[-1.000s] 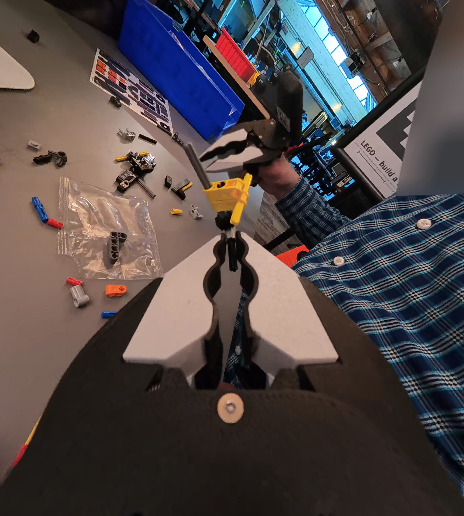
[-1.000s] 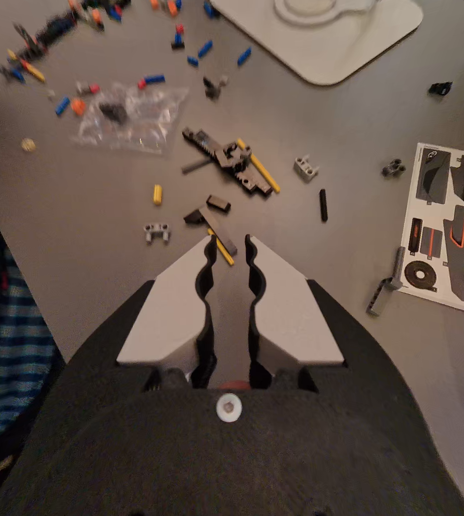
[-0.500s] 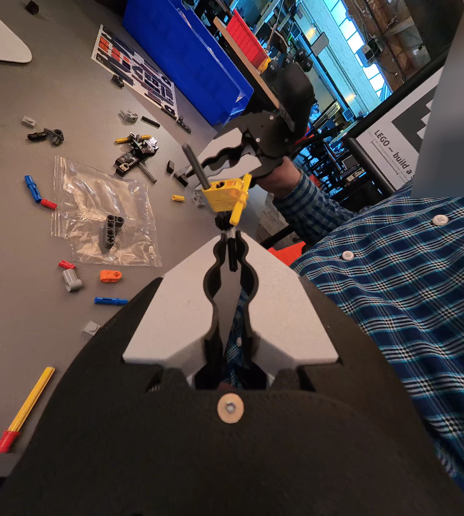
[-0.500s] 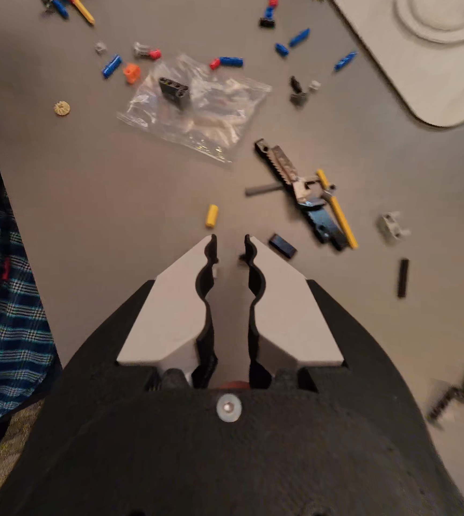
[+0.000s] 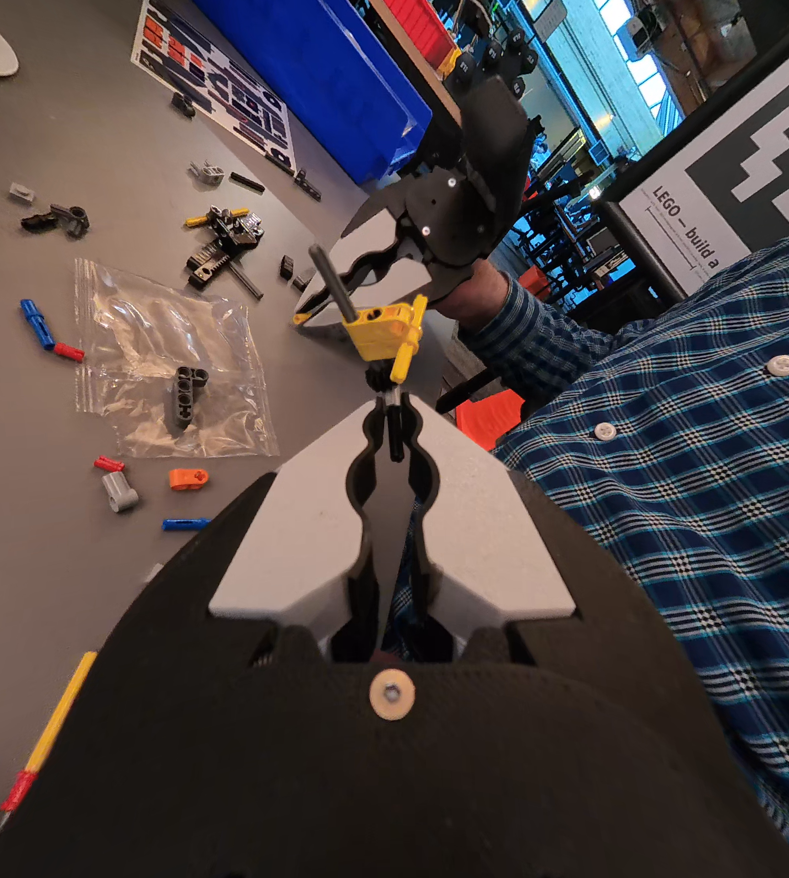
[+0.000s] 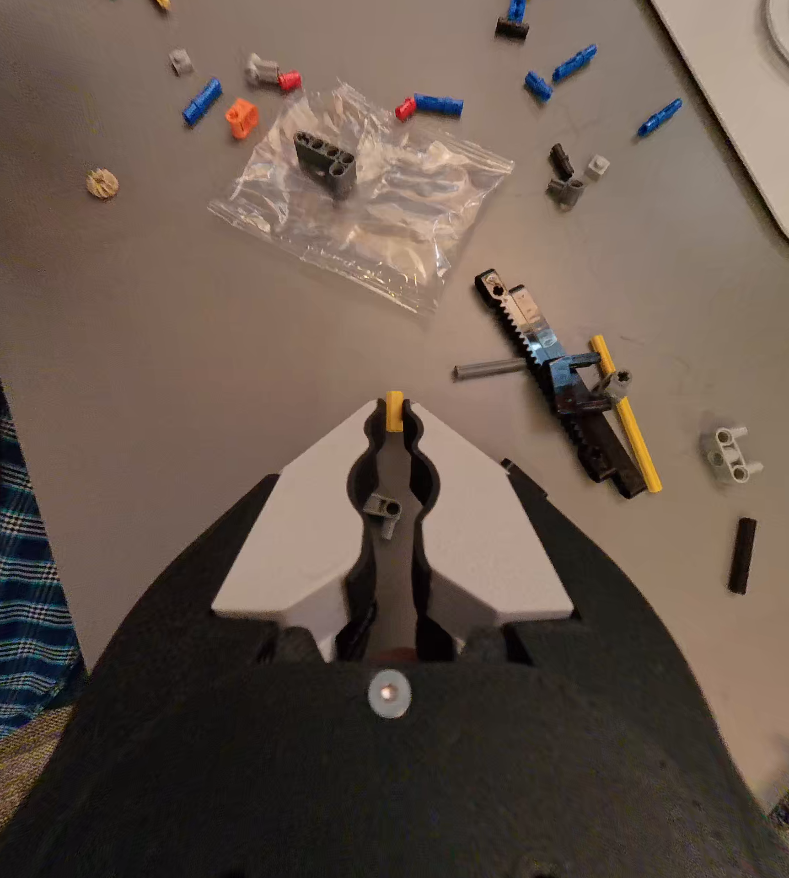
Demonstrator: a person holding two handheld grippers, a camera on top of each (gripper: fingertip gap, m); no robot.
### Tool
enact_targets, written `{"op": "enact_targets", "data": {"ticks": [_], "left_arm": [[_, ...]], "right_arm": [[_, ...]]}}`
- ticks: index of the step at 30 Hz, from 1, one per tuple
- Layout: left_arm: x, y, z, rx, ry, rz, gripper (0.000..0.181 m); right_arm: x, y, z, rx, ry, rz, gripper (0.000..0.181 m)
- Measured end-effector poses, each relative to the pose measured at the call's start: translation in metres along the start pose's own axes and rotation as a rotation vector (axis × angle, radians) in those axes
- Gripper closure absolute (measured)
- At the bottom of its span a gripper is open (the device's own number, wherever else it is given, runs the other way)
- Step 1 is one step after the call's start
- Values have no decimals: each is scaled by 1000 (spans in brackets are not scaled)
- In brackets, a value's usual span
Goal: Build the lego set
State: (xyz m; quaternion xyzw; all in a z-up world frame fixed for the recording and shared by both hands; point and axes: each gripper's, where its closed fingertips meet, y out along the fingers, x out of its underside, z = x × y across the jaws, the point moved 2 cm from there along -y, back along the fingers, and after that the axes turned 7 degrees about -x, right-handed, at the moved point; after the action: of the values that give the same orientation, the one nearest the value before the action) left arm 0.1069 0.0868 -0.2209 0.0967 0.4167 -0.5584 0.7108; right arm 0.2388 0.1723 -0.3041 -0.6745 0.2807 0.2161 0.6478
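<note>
My left gripper [image 5: 392, 408] is shut on the black axle under a small yellow assembly [image 5: 383, 332] and holds it up above the grey table. A dark grey axle [image 5: 333, 282] sticks out of the assembly's top. My right gripper [image 6: 394, 404] is shut on a short yellow pin [image 6: 394, 412] at its fingertips, low over the table. It also shows in the left wrist view [image 5: 307, 316], behind the assembly, with the yellow pin at its tip. A small grey connector [image 6: 383, 510] lies on the table below the right fingers.
A clear plastic bag [image 6: 406, 223] holds a dark grey beam. A black rack assembly with a long yellow axle [image 6: 568, 389] lies to the right. Loose blue, red and grey pins are scattered. A sticker sheet [image 5: 212, 81], blue bin [image 5: 326, 71] and white tray [image 6: 763, 119] border the table. Tip to tip, the grippers are about 15 cm apart. Measured from the fingertips, the small grey connector [image 6: 383, 510] is 4 cm or so from the right gripper and 20 cm from the left.
My right gripper swept across the table to the short yellow pin and went from open to shut on it. My left gripper stayed shut, holding the yellow assembly up.
</note>
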Motion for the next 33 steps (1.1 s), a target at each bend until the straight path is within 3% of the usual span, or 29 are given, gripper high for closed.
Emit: {"op": "enact_targets", "data": {"ticks": [1,12,18,23,28,33], "left_arm": [[0,0,0,1,0,-6,177],[2,0,-1,27,57,-171,177],[11,5,5,99,95,-314,177],[13,9,17,207,39,-346,177],[29,10,38,331,-41,-392,177],[38,10,41,365,-90,-408,177]], "right_arm": [[-2,-2,1,-4,0,10,177],[-49,-24,2,-167,-134,176,177],[-77,-30,0,-262,-302,184,177],[-95,-37,-15,-414,-415,202,177],[-104,-40,-39,-604,-521,206,177],[-100,-34,-52,-721,-620,149,177]]}}
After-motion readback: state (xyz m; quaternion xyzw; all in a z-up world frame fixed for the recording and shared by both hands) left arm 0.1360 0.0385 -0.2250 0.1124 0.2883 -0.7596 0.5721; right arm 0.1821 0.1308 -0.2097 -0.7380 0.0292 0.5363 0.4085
